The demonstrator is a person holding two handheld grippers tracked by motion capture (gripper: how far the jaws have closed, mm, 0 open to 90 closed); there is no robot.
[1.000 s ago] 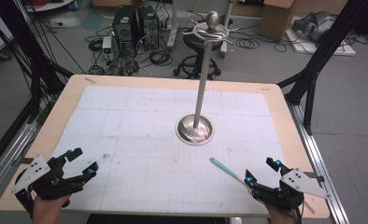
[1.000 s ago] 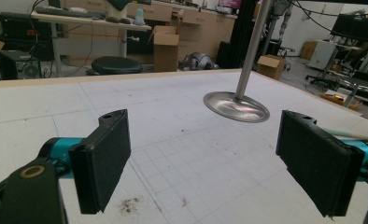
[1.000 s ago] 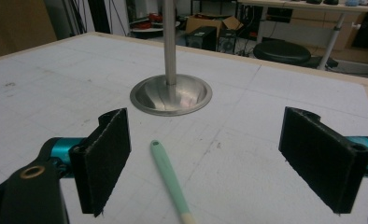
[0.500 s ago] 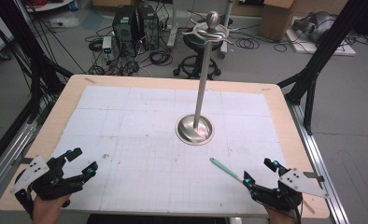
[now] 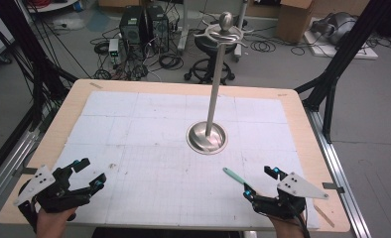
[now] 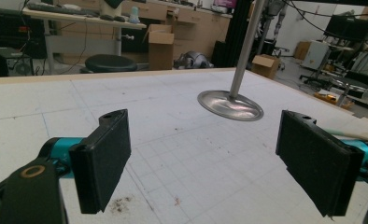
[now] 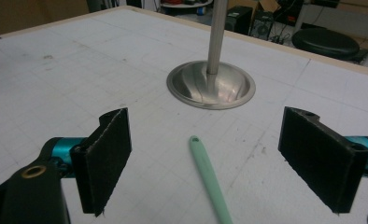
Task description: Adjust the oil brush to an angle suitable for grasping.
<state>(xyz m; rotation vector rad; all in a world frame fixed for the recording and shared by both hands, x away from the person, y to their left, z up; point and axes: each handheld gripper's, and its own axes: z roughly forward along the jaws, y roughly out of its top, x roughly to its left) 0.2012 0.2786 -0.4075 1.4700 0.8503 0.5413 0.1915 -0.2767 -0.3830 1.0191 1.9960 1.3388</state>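
Hovering at lower right of the frame, the right gripper [image 5: 263, 184] stands jaws apart around the green stick [image 5: 231, 175], ungrasped; left gripper [image 5: 87, 172] likewise apart, idle.

a slim mint-green stick [image 5: 234, 177] lies flat on the white gridded sheet in the lower right of the high view, running diagonally from upper left to lower right; it looks like the handle of some utensil. its upper-left end is rounded and free, pointing toward the round steel base at the frame's middle but well apart from it. its lower-right end runs in between the black jaws there and cannot be made out. in the right gripper view the same stick [image 7: 209, 185] sits at bottom centre, between the two spread jaws and touching neither, its rounded tip with a small hole uppermost, its length running off the lower edge of the frame.
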